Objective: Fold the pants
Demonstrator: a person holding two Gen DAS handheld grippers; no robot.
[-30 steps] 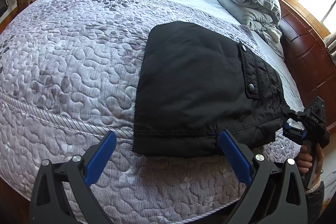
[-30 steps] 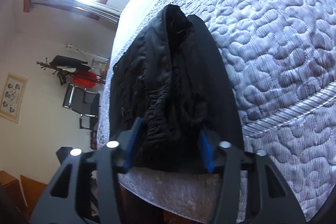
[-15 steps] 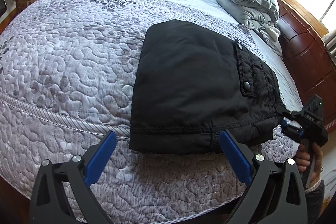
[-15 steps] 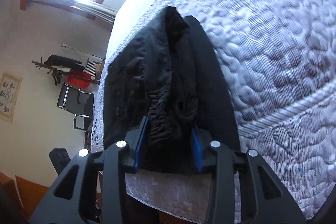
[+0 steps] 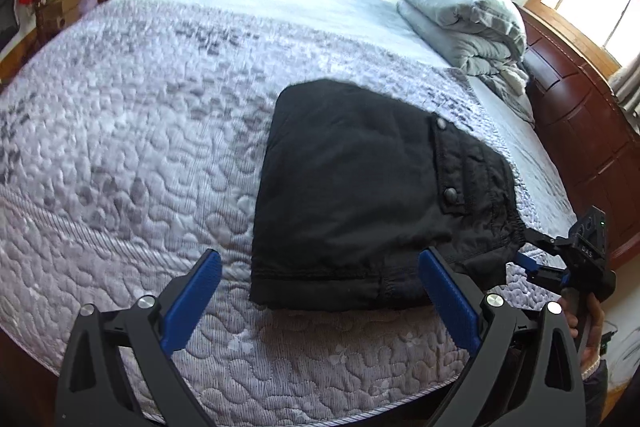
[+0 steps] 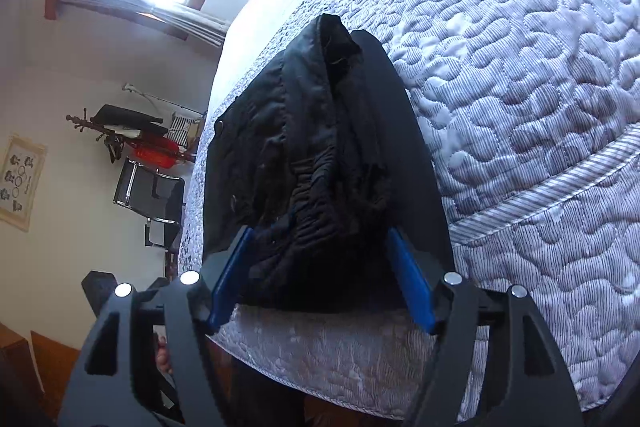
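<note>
the black pants (image 5: 352, 195) lie folded into a thick square packet on the quilted bedspread (image 5: 132, 163), close to the near edge of the bed and well apart from the grey folded bedding (image 5: 460, 15) by the headboard. my left gripper (image 5: 320, 291) hangs above the near edge of the packet with its blue pads spread wide and nothing between them. my right gripper (image 6: 320, 267) sits at the gathered waistband end; its jaws are opening, the bunched elastic cloth lies between the pads, and i judge the pads no longer press on it. the cloth looks soft, padded and fairly light, with a smooth shell that i expect to slide a little over itself, so a stack of layers could slump if lifted by one corner. the waistband is the firmest part to pinch, and the hemmed near edge is the other good hold; the pocket flap with its snap buttons (image 5: 451, 194) i would leave alone. i can read no brand or label on the pants. there is small marking on the right gripper's body in my left view, too small to read.
</note>
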